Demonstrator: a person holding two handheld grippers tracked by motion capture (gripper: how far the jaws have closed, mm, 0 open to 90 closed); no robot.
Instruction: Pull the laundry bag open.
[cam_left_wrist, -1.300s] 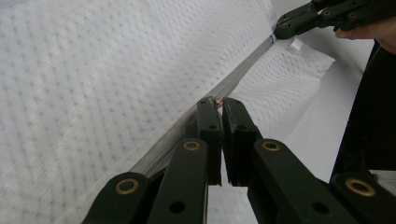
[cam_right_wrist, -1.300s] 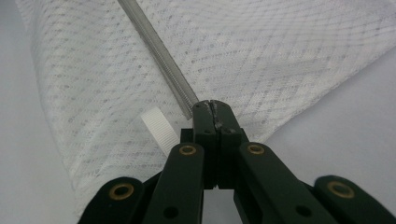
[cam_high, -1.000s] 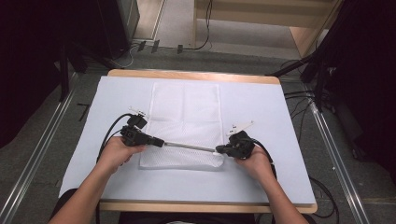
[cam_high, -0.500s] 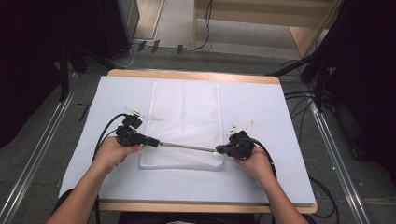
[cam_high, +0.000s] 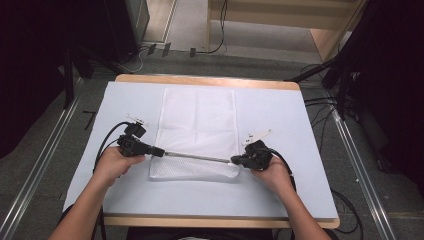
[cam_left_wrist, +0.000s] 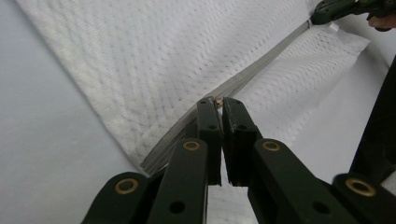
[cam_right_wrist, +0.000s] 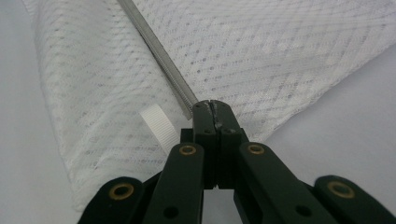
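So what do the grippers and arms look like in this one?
Both the left gripper and the right gripper are black, each with two jaws on linked arms pinned by brass-coloured rivets. A pale three-cornered plate sits on top of each, and a black cable trails from each one. The forearms are bare; no sleeves show.

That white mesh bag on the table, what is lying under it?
Under the white mesh bag only the pale table cover shows, around its edges. Both tongs, left and right, pinch the grey zipper strip pulled taut across its near end. The mesh hides anything inside.
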